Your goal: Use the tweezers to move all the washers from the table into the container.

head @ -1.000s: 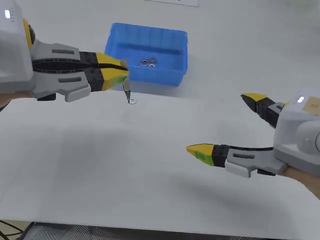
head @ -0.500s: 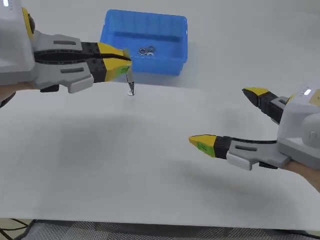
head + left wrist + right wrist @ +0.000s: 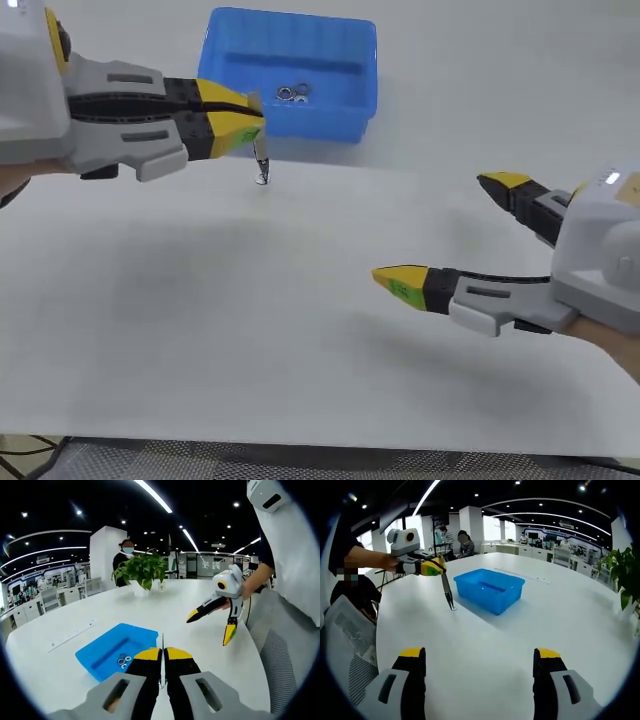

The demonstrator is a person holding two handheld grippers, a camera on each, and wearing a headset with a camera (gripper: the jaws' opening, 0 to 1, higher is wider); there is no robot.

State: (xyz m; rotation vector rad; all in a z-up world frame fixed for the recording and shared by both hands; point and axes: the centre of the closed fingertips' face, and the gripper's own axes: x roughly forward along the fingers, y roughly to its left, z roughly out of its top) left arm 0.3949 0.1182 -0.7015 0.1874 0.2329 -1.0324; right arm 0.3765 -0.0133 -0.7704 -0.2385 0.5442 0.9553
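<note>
Little has moved: left gripper [image 3: 256,126] jaws clench tweezers [image 3: 260,163] beside blue container [image 3: 322,124] holding washers [image 3: 293,94]; right gripper [image 3: 428,228] jaws released

Bright ceiling strip lights [image 3: 152,495]; soft shadows on table [image 3: 250,340]; 2 fisheye views warped.

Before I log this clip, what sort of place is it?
Probably an open-plan office: a big white table, a potted plant on it, rows of desks and chairs behind, and long ceiling light strips.
</note>
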